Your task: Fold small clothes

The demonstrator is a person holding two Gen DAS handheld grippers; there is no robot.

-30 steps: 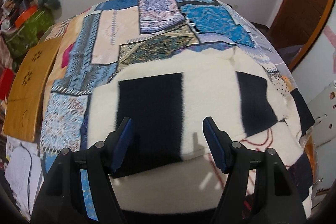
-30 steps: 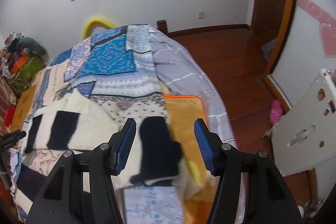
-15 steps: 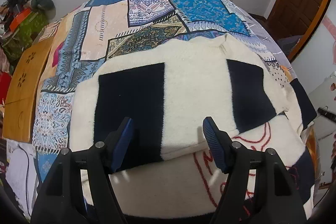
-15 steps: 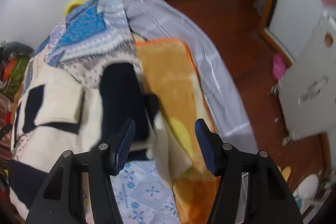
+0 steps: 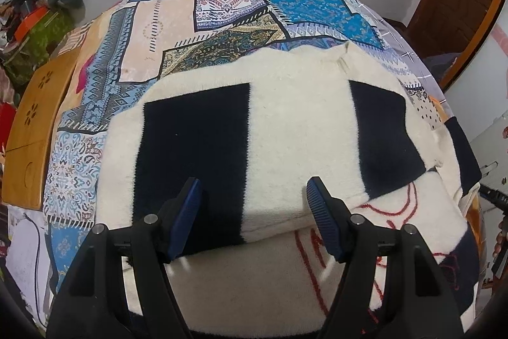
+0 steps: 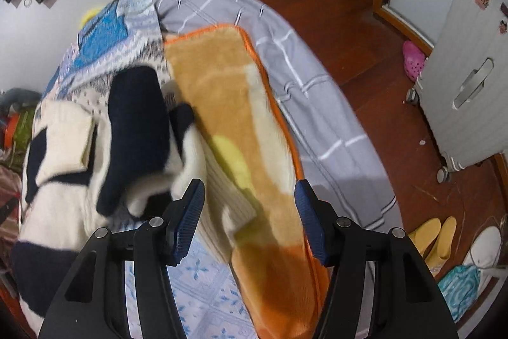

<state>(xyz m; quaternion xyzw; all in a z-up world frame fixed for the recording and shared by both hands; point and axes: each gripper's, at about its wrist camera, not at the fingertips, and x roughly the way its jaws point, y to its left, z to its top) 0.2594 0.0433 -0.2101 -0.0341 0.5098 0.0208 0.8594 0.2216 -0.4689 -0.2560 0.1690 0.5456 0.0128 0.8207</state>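
A cream fleece garment (image 5: 295,129) with navy blocks and red stitching lies on the patchwork bedspread (image 5: 177,30), one part folded over the rest. My left gripper (image 5: 254,212) is open and empty, hovering just above the folded edge. In the right wrist view the same garment (image 6: 63,154) lies at the left with its navy sleeve (image 6: 136,129) bunched up. My right gripper (image 6: 249,215) is open and empty, above the orange blanket (image 6: 228,104), just right of the sleeve.
A wooden board (image 5: 35,123) lies off the bed's left side. A grey checked sheet (image 6: 311,84) hangs over the bed's right edge. A white suitcase (image 6: 470,78), a pink shoe (image 6: 412,62) and yellow slippers (image 6: 435,237) stand on the wooden floor.
My left gripper has come closer to the garment's folded edge. My right gripper has swung right and down, from over the navy sleeve to over the orange blanket; the sleeve now lies bunched.
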